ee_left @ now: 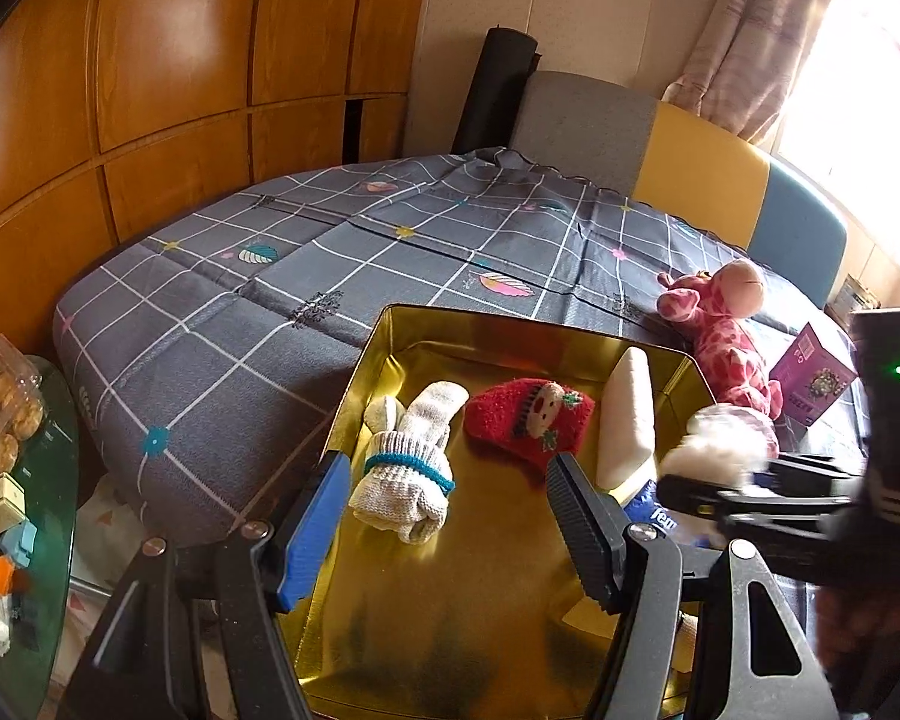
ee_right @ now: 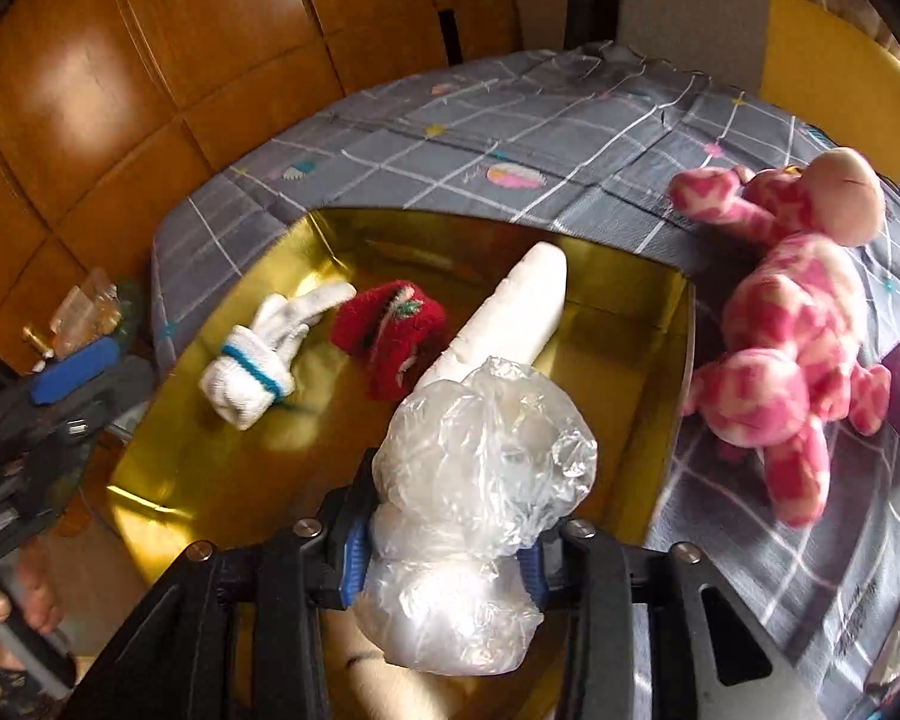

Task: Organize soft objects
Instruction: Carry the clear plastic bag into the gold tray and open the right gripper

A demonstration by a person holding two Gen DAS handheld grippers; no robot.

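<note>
A gold tin box sits at the bed's near edge. Inside lie a rolled white sock with a blue band, a red fuzzy sock and a white foam block. My left gripper is open above the box, empty. My right gripper is shut on a clear plastic bag of white stuffing, held over the box's near right part. A pink plush giraffe lies on the bed right of the box.
The bed has a grey checked sheet. A purple box lies beside the giraffe. A glass side table with snacks and small items stands at the left. Wooden wardrobe panels line the back.
</note>
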